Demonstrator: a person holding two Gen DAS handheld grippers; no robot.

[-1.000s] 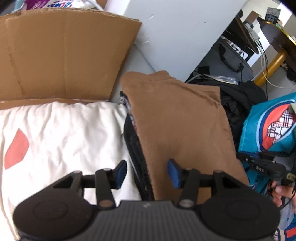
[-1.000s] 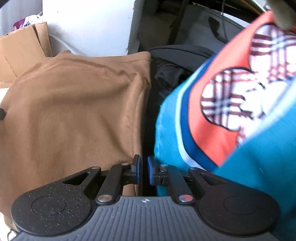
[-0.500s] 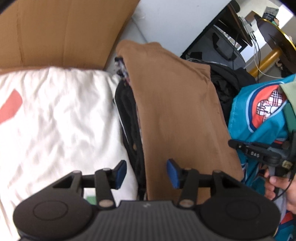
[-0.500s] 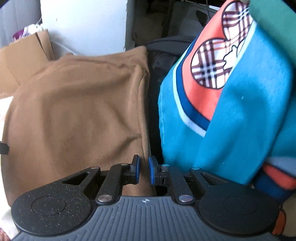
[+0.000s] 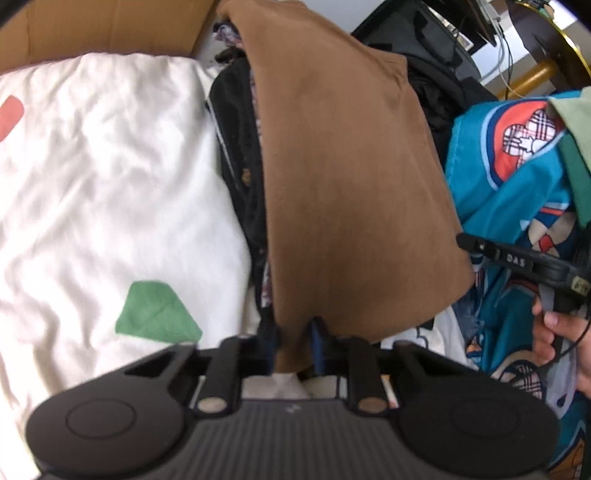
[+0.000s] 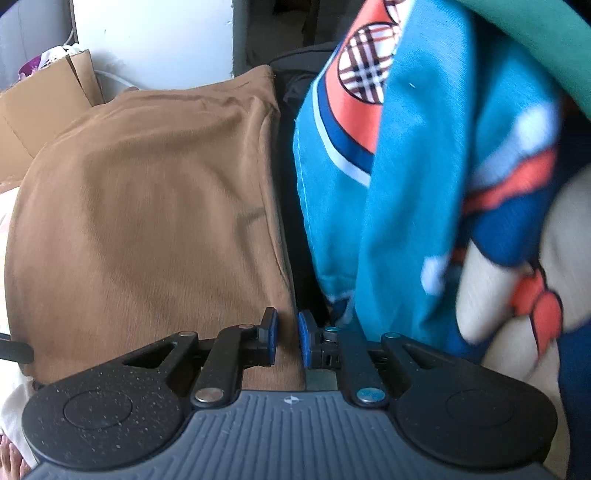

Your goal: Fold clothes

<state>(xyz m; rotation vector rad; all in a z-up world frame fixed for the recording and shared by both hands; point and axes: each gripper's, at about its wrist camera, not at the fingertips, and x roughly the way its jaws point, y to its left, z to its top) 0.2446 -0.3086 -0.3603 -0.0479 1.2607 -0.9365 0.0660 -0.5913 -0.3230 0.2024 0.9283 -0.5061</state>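
Observation:
A folded brown garment (image 5: 343, 177) lies on top of a stack of dark clothes (image 5: 240, 155) beside a white sheet. My left gripper (image 5: 295, 343) is shut on the near left corner of the brown garment. In the right wrist view the brown garment (image 6: 147, 206) fills the left side. My right gripper (image 6: 287, 338) has its pads nearly together at the garment's near right corner, with brown cloth in the gap. The right gripper also shows in the left wrist view (image 5: 517, 262), held by a hand.
A white sheet (image 5: 92, 192) with red and green patches lies to the left. Cardboard (image 5: 103, 29) stands behind it. A blue cartoon-print blanket (image 6: 424, 166) hangs on the right. Black bags (image 5: 436, 70) and a white wall (image 6: 155, 40) are behind.
My left gripper moved forward and closed on the brown garment's near corner; it was open before. My right gripper stayed nearly shut at the other corner and drew back a little.

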